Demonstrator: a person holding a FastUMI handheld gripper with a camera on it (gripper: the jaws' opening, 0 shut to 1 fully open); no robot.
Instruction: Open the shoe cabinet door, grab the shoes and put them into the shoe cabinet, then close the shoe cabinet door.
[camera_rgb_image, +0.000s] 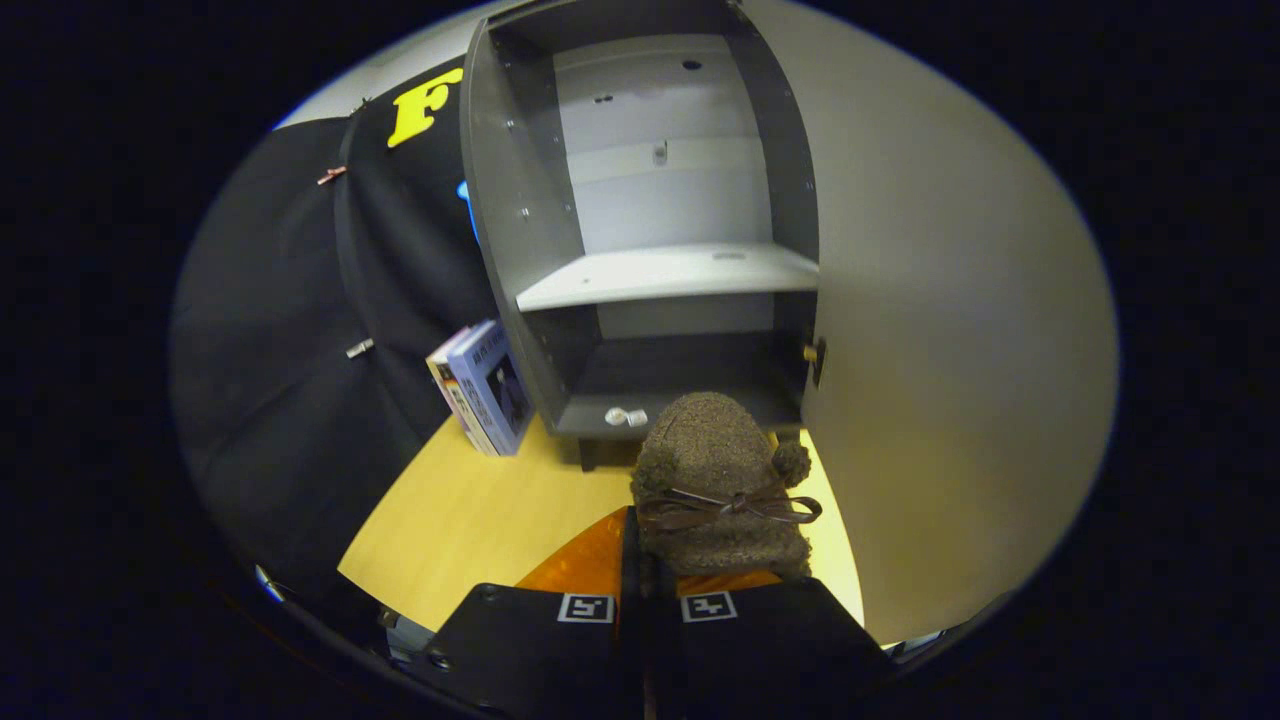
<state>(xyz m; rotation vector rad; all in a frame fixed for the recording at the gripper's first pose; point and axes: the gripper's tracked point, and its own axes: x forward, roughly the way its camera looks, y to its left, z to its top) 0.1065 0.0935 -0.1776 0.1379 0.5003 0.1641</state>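
hand-held gripper (648, 585) clamping one brown shoe (718, 480), one open cabinet (640, 270), two books (482, 385)

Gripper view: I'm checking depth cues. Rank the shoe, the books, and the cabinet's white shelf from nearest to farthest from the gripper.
1. Brown fuzzy shoe, held in the gripper, between its fingers.
2. Books, ahead to the left, leaning beside the shoe cabinet.
3. White shelf, inside the open cabinet, beyond the shoe.

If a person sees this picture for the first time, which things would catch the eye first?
First the fuzzy brown shoe with a bow, held in the shut claw just before the cabinet. Then the open grey cabinet beyond it, its white shelf bare, its door swung wide to one side. Books lean against the cabinet's other side.
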